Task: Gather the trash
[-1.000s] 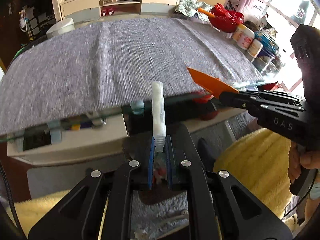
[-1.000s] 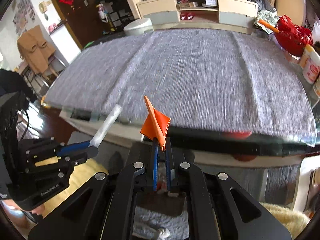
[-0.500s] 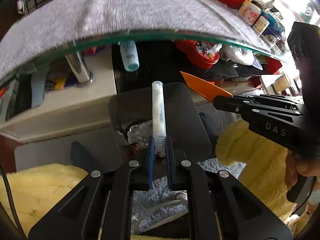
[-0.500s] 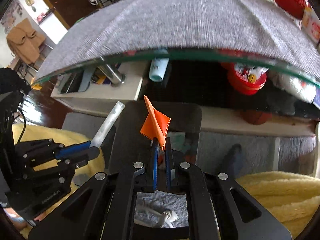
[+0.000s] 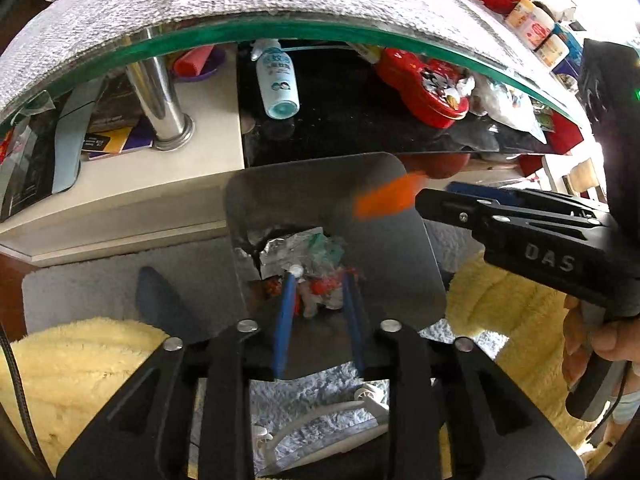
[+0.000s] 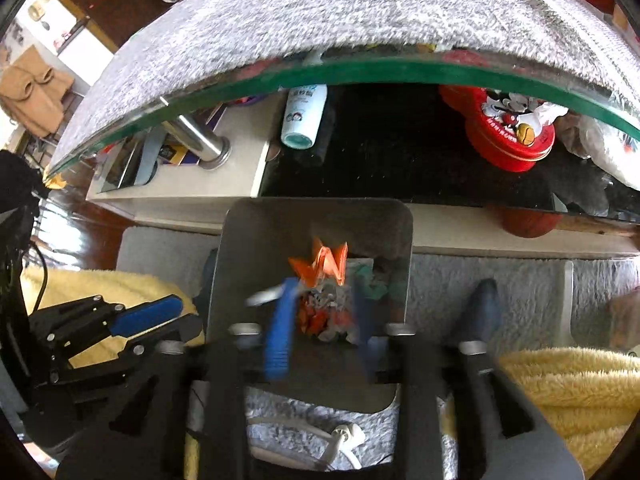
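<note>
A dark trash bin [image 5: 336, 184] stands on the floor under the table edge, with foil and wrappers [image 5: 304, 252] inside. My left gripper [image 5: 316, 280] is open over the bin mouth, and the clear tube [image 5: 295, 269] drops end-on by its left finger. My right gripper [image 6: 320, 292] is open above the same bin [image 6: 240, 248], and the orange paper [image 6: 324, 260] falls from it, blurred. The orange paper also shows blurred in the left wrist view [image 5: 384, 200], off the right gripper's tip [image 5: 436, 200]. The left gripper shows in the right wrist view [image 6: 152, 316].
The glass table edge [image 5: 320, 28] with its grey cloth overhangs the bin. On the shelf below are a white bottle [image 5: 278, 80], a red tin [image 5: 428, 88] and a chrome leg [image 5: 164, 104]. Yellow fleece [image 5: 80, 368] and a white cable [image 5: 320, 412] lie near me.
Both grippers have opened over the bin. The clear tube has left the left gripper and the orange paper has left the right gripper; both drop toward the trash.
</note>
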`<act>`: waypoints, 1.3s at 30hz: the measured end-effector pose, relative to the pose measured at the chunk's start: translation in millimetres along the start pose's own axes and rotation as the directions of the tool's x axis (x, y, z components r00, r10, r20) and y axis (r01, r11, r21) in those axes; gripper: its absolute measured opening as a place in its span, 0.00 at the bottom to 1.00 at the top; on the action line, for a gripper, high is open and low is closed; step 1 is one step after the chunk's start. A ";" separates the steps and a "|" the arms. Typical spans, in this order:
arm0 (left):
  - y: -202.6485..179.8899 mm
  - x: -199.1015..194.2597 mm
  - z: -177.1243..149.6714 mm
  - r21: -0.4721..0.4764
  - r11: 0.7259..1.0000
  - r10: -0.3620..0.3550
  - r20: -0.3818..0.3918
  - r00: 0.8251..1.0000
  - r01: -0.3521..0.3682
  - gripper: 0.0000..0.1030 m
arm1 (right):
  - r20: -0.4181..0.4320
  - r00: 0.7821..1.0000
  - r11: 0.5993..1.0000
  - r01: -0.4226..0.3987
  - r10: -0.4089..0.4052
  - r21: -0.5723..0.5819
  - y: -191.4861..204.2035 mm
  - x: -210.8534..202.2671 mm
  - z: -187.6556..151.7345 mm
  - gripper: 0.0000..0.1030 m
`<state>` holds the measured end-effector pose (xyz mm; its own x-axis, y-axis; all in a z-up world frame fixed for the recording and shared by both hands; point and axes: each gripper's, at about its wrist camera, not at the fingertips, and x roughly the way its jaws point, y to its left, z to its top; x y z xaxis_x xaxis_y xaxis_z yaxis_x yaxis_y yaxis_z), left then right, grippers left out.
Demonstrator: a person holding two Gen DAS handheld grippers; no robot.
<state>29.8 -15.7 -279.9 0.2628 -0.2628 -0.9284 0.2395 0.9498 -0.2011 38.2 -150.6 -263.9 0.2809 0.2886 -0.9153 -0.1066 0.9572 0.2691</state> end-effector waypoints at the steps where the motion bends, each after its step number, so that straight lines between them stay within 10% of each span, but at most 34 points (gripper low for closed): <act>1: 0.9 -0.9 1.1 -0.005 1.000 0.006 0.002 1.000 -0.006 0.33 | 0.009 1.000 1.000 0.008 -0.008 0.000 -0.2 -1.8 1.5 0.53; 7: 4.9 -17.6 10.4 -0.029 0.999 0.022 0.062 0.998 -0.020 0.90 | 0.079 0.996 0.999 0.048 -0.048 0.008 -7.4 -23.9 11.3 0.85; 9: 3.7 -27.5 15.7 -0.018 0.999 0.043 0.087 0.995 -0.042 0.92 | 0.124 0.989 0.997 0.074 -0.076 0.018 -10.7 -40.0 16.0 0.98; 17: -5.1 -91.7 45.4 0.002 0.992 0.124 0.247 0.961 -0.129 0.92 | 0.317 0.944 0.996 0.086 -0.090 0.028 -9.1 -117.1 38.4 0.97; 29: -37.8 -228.6 70.4 -0.009 0.971 0.196 0.591 0.782 -0.237 0.92 | 0.649 0.740 0.982 0.177 -0.176 0.065 18.9 -257.8 46.5 0.97; 34: -49.7 -256.6 66.3 -0.007 0.977 0.165 0.654 0.739 -0.212 0.92 | 0.745 0.628 0.967 0.234 -0.226 0.097 30.7 -295.0 33.1 0.97; 39: -55.5 -268.4 58.1 -0.021 0.979 0.161 0.691 0.705 -0.202 0.92 | 0.768 0.591 0.966 0.208 -0.247 0.151 23.5 -305.0 25.8 0.97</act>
<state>0.2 -7.7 -1.4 0.8697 -0.1498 -0.4704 0.1616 0.9867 -0.0155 -25.3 -215.5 29.3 0.9248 -0.0492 -0.3773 0.0996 0.9883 0.1154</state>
